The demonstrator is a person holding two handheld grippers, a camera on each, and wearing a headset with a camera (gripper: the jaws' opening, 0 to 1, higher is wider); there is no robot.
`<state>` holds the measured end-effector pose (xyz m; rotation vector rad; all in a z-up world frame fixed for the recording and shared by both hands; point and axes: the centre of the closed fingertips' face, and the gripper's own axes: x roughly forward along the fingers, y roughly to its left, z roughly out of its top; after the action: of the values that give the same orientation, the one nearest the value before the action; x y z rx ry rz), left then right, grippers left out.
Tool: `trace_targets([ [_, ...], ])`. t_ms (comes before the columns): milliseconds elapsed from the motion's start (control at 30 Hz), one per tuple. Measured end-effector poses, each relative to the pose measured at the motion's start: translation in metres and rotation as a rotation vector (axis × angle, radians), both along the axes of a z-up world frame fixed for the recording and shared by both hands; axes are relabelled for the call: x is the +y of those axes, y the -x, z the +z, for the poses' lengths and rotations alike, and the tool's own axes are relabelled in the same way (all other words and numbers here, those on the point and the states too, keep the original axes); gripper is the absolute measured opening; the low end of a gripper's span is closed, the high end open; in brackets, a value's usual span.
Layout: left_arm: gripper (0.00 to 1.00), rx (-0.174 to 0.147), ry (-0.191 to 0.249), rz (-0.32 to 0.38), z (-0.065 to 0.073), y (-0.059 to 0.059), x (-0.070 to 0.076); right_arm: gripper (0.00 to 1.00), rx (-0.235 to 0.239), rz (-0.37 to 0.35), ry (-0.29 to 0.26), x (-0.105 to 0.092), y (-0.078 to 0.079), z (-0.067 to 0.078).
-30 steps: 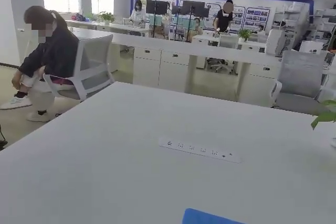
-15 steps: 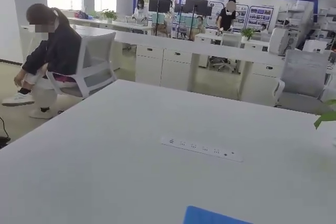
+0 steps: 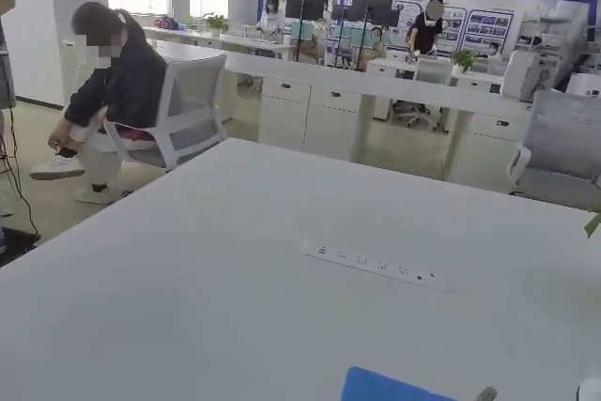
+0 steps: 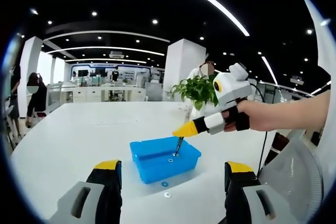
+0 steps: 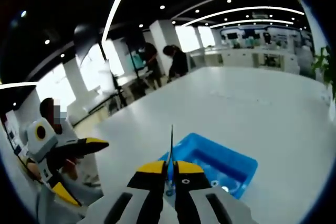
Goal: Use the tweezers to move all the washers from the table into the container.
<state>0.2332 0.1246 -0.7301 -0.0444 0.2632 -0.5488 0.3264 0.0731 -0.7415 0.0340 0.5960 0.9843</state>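
A blue container [image 4: 157,157] sits on the white table [image 4: 79,140], and its edge reaches the bottom of the head view [image 3: 390,388]. Inside lies one washer [image 4: 171,159]; two more washers [image 4: 165,184] rest on the table in front of it. My right gripper [image 4: 185,129] is shut on the tweezers [image 4: 178,145], whose tips point down into the container. In the right gripper view the jaws [image 5: 168,167] pinch the tweezers [image 5: 171,142] above the container [image 5: 233,163]. My left gripper [image 4: 173,167] stands open near the container, holding nothing, and appears again [image 5: 79,167] at the left.
A white power strip [image 3: 376,265] lies across the middle of the table [image 3: 188,279]. A potted plant [image 4: 198,88] stands behind the container. A person sits on a white chair [image 3: 183,119] beyond the table's far left corner. Desks fill the background.
The head camera has swung a little, so the room sits further right in the picture. Nothing on the table has visibly moved.
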Motion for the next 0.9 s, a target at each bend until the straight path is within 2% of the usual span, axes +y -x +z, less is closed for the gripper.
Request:
trace_targets([
  [233, 0.81, 0.002, -0.011, -0.004, -0.002, 0.000, -0.001, 0.03, 0.009, 0.015, 0.037, 0.002, -0.016, -0.016],
  [267, 0.81, 0.002, -0.013, -0.004, -0.002, 0.000, -0.001, 0.03, 0.005, 0.012, 0.051, 0.001, -0.020, -0.019],
  [300, 0.81, 0.002, -0.012, -0.002, -0.002, 0.000, 0.000, 0.03, -0.010, 0.017, 0.093, -0.002, -0.024, -0.024],
  [333, 0.81, 0.003, -0.011, -0.001, -0.002, 0.000, 0.000, 0.03, -0.018, 0.020, 0.112, -0.003, -0.027, -0.029],
  [500, 0.81, 0.001, -0.011, 0.000, -0.001, 0.000, 0.000, 0.03, -0.012, 0.041, 0.174, -0.002, -0.034, -0.049],
  [600, 0.81, 0.001, -0.010, 0.003, -0.001, 0.000, 0.001, 0.03, -0.007, 0.043, 0.182, -0.001, -0.037, -0.054],
  [900, 0.81, 0.001, -0.008, 0.004, -0.001, -0.001, 0.001, 0.04, -0.033, 0.067, 0.240, 0.002, -0.045, -0.065],
])
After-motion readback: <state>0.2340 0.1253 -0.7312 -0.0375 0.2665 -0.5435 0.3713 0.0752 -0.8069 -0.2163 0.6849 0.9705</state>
